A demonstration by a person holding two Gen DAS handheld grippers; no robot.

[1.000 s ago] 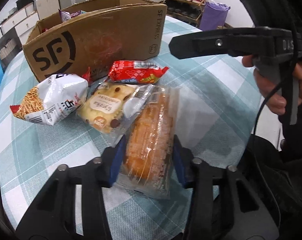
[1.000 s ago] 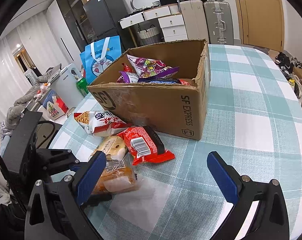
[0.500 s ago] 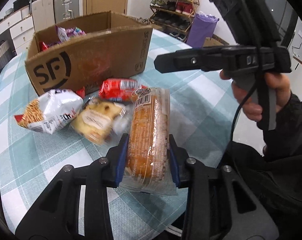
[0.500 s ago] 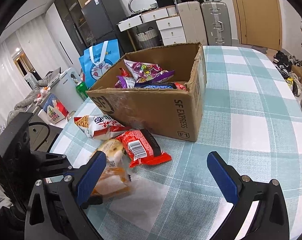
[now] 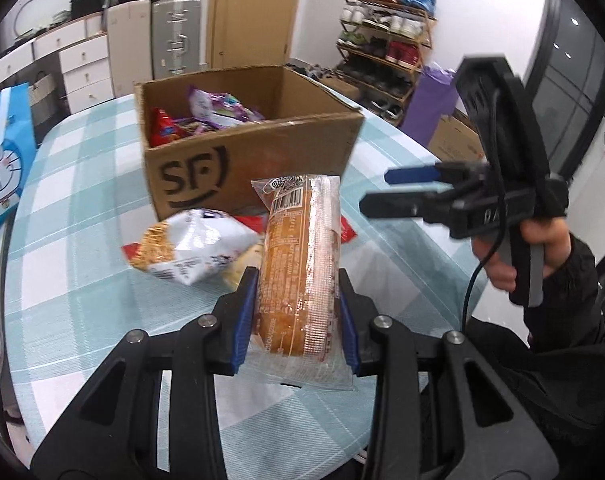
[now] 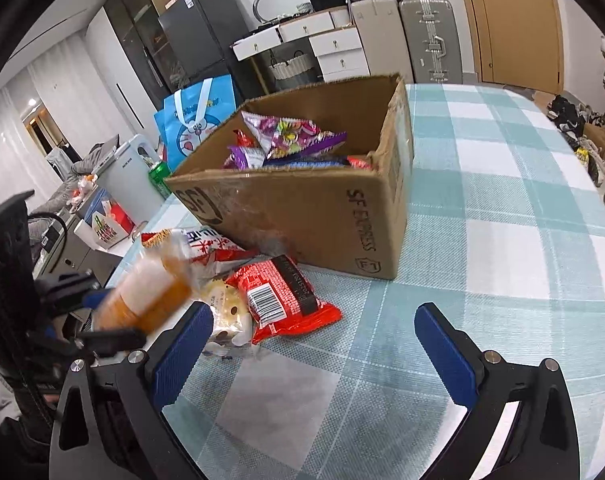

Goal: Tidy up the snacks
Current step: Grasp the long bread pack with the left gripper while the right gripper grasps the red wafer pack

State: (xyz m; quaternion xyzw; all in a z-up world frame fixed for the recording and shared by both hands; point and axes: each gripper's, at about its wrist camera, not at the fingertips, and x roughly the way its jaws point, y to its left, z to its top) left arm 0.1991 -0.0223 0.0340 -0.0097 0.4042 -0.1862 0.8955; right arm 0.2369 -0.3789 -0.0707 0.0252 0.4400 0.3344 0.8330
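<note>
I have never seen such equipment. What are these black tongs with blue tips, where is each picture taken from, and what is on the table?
No robot is here: a person holds one hand-held gripper in each hand, and each carries a camera that looks along its two fingers.

In the left camera's picture, the left hand-held gripper is shut on a long wrapped bread, held above the table. At the right you see the person's hand with the other tool.

In the right camera's picture, the right hand-held gripper is open and holds nothing.

On the checked tablecloth stands a cardboard box with snacks inside. In front of it lie a red packet, a white noodle-snack bag and a small wrapped cake.
</note>
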